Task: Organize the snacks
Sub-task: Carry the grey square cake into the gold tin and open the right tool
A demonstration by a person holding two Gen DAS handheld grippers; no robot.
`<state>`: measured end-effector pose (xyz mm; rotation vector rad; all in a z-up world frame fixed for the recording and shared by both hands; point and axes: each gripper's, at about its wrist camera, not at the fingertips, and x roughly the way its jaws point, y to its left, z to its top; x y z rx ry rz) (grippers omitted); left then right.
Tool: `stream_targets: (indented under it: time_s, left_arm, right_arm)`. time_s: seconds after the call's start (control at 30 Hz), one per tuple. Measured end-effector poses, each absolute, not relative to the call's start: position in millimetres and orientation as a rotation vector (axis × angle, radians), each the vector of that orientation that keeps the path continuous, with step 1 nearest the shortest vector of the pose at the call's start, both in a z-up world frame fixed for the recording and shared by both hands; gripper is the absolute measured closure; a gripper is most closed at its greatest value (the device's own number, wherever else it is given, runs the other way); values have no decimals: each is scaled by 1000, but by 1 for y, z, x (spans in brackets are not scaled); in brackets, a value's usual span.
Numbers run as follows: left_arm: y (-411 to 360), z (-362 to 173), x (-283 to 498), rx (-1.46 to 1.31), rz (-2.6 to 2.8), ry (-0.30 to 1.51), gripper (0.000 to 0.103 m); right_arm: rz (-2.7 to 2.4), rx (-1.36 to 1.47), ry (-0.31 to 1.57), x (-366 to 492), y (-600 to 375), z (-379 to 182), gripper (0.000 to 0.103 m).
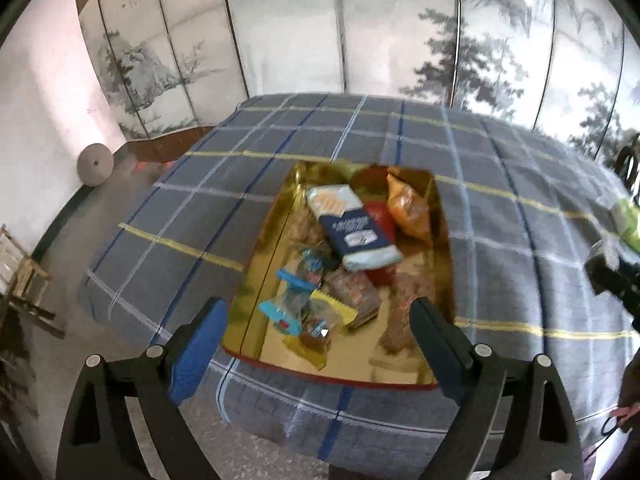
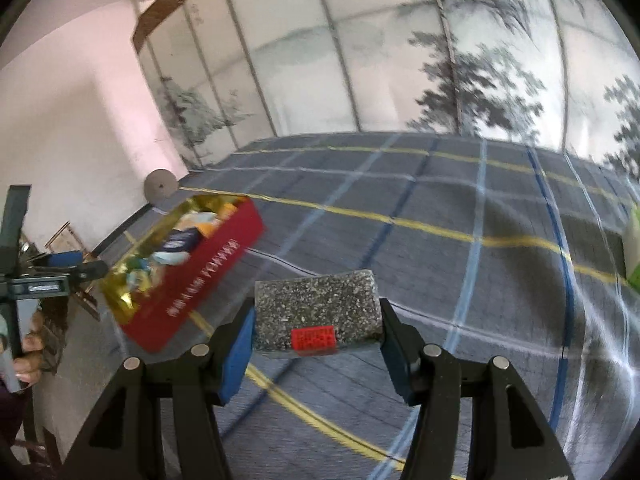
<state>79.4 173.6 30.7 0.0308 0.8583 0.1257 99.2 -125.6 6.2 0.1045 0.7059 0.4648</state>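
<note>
A red tin with a gold inside point(image 1: 256, 264) sits on the plaid tablecloth, filled with several snack packs: a blue-and-white biscuit pack point(image 1: 352, 228), an orange bag point(image 1: 408, 208) and small wrapped sweets point(image 1: 296, 300). My left gripper point(image 1: 320, 320) is open and empty, above the tin's near end. My right gripper point(image 2: 316, 320) is shut on a speckled grey snack bar with a red label point(image 2: 316, 308), held above the cloth to the right of the tin point(image 2: 200, 280).
The plaid tablecloth point(image 1: 500, 240) covers the table, with a folding painted screen point(image 1: 320, 32) behind it. A green pack point(image 2: 632, 248) lies at the far right. A grey round object point(image 1: 94, 164) and a wooden rack point(image 1: 24, 276) stand on the floor at left.
</note>
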Motion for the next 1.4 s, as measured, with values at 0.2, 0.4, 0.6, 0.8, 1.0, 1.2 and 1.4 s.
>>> stream_targets:
  time_s: [0.2,0.4,0.6,0.8,1.0,1.2,1.4]
  left_arm:
    - [203,53,66,-83,136,796,13]
    - [231,51,44,-165,227,776,13]
    - [235,31,18,-143,287,777,13]
    - [230,19,6,-66,302,775,13]
    - [227,19,1,-52,270,768,13]
    - [229,16,-1,-38,251,784,13]
    - [229,13,-1,-13,243,800,13]
  right_arm:
    - [517,74,671,89,-100,26,44]
    - [589,53,653,85,-69,40,44]
    - [672,8,668,85,-26,43,44]
    - [743,-23,713,90,19,36,44]
    - [794,-62,748,104,62,30,44]
    - [830,-80,790,128,103,25,44]
    - [835,-155,849,153,148,12,44]
